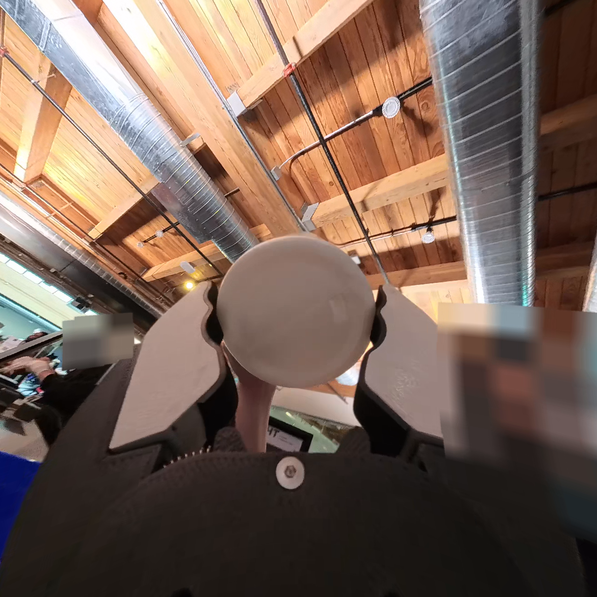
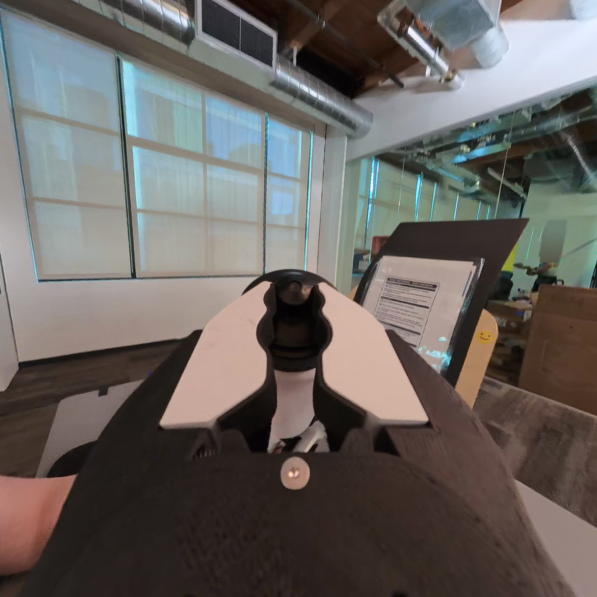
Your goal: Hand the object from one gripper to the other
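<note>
A smooth, matte white object (image 1: 295, 311) with a round flat end sits clamped between the left gripper (image 1: 295, 315) and its two scalloped fingers (image 1: 181, 352), one pressing each side of it; a slimmer pale stem (image 1: 255, 416) runs down from it toward the textured black gripper body. Beyond the fingertips, ribbed silver ducts (image 1: 484, 155) cross a ceiling of warm wooden planks (image 1: 365, 106).

In the right wrist view, the right gripper (image 2: 294, 292) has its white-faced, black-edged fingers (image 2: 365, 365) clenched on a black cylindrical part (image 2: 294, 323) that continues into a white neck (image 2: 292, 403) nearer the body. Whether this is the other end of the same object cannot be told. Past the fingers stands a wide gridded window (image 2: 168, 174); to their right, a black board (image 2: 452, 284) carrying a sleeved printed sheet leans on a pale wooden chair (image 2: 481, 349).
</note>
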A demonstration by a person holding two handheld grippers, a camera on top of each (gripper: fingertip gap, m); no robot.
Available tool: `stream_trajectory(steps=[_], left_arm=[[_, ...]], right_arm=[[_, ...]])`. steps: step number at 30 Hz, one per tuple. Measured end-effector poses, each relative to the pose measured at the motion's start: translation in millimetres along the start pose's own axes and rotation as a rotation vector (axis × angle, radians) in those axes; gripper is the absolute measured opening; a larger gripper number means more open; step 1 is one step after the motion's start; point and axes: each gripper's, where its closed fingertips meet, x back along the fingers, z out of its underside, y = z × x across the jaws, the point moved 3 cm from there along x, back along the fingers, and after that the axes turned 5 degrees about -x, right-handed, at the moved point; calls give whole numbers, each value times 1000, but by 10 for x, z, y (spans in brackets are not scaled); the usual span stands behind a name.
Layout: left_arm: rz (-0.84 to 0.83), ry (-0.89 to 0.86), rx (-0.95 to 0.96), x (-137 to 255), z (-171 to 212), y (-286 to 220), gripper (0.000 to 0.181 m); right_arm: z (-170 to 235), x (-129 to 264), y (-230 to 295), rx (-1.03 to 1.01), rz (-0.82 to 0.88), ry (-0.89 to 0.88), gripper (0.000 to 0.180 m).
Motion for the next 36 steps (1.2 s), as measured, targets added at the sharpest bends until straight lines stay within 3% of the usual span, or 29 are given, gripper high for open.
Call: stream_trajectory(steps=[8, 14, 21, 27, 36], left_arm=[[109, -303, 100, -56, -305, -233, 91], [167, -394, 105, -91, -505, -528, 90], [191, -410, 84, -79, -621, -670, 90], [204, -420, 76, -66, -667, -714, 90], [160, -481, 102, -39, -673, -679, 89]], right_arm=[[-228, -1303, -102, -68, -70, 447, 23], [-231, -1924, 28, -85, -99, 501, 23], [-262, -2121, 181, 48, -84, 524, 27], [-296, -2129, 238, 88, -52, 543, 48], [-288, -2096, 186, 141, 7, 593, 58]])
